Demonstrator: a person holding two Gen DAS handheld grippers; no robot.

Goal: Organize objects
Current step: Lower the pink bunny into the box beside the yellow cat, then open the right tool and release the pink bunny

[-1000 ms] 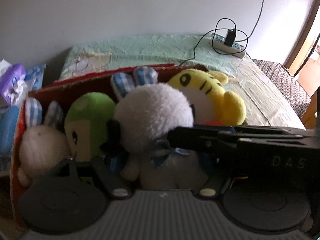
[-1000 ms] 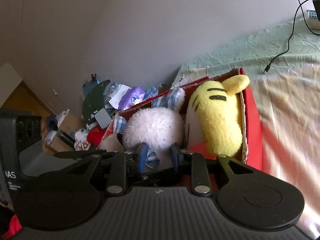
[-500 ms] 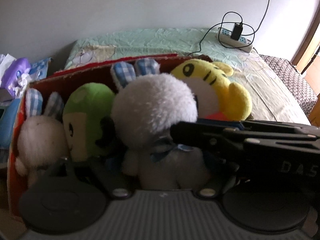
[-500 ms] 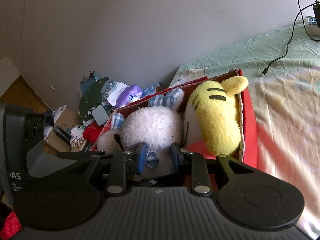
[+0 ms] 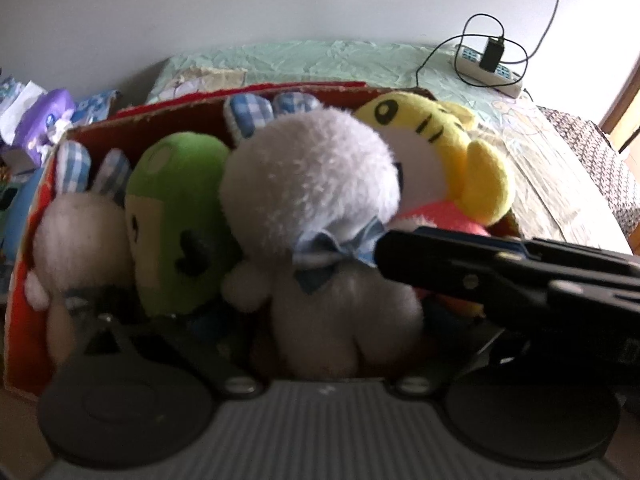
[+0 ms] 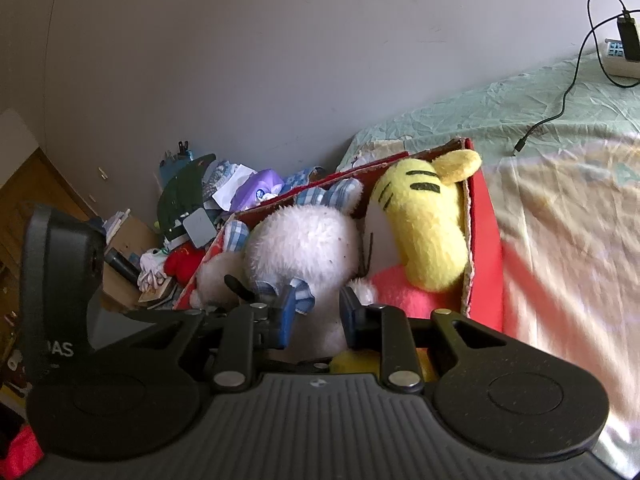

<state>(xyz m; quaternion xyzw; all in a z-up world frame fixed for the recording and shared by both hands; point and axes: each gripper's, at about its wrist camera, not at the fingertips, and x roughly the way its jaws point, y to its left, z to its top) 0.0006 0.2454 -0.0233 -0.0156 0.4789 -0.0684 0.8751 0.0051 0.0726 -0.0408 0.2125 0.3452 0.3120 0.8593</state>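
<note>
A red cardboard box (image 5: 24,304) on the bed holds a small white bunny (image 5: 76,224), a green plush (image 5: 176,216), a big white bunny with a blue bow (image 5: 312,184) and a yellow tiger (image 5: 440,140). My left gripper (image 5: 316,332) straddles the big bunny's body; its jaws are opening and stand wide, clear of the plush. My right gripper (image 6: 318,316) reaches in from the right (image 5: 400,256) and is shut on the big white bunny (image 6: 304,248) just under its bow. The tiger (image 6: 424,224) leans on the box's right wall (image 6: 484,248).
The box sits on a pale green bedsheet (image 5: 320,60). A power strip with charger and cable (image 5: 488,64) lies at the bed's far right. Beside the bed on the left is a pile of clutter with tissue packs (image 6: 256,192). A grey wall stands behind.
The left jaws have spread wider around the big white bunny, and the left view has tipped down closer to the toys. The right gripper keeps its hold and has barely moved.
</note>
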